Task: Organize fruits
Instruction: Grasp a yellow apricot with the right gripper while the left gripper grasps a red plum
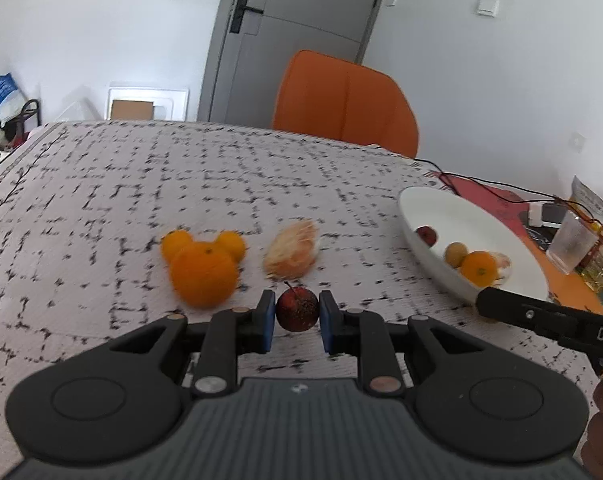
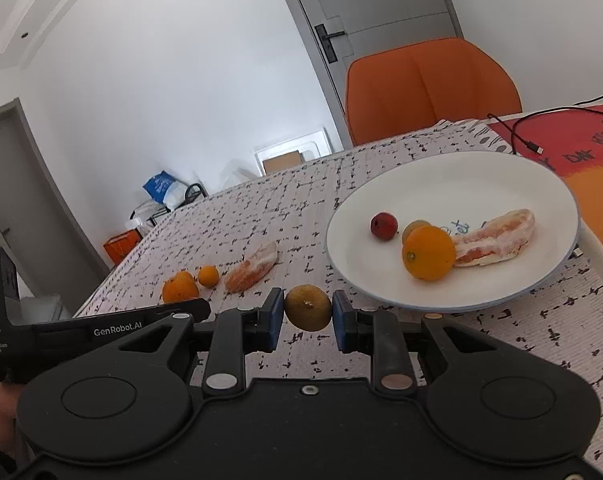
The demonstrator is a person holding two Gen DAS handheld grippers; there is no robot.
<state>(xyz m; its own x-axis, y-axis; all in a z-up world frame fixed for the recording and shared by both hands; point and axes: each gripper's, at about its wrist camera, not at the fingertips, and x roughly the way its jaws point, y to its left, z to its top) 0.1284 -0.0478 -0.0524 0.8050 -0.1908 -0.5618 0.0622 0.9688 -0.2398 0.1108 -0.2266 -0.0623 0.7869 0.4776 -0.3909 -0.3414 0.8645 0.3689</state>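
Both claws are loaded: the left claw (image 1: pixel 297 316) clamps a small red fruit (image 1: pixel 297 309), the right claw (image 2: pixel 308 316) a brownish-green fruit (image 2: pixel 308 307). Next, probably, each carries its fruit over the white plate (image 2: pixel 381 280) and releases.

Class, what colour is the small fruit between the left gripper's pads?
Dark red fruit, speckled, seen best in the left wrist view.

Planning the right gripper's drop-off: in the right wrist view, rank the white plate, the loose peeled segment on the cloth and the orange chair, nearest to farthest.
1. white plate, just ahead, right of the right gripper.
2. peeled segment, ahead-left on the cloth.
3. orange chair, beyond the table's far edge.
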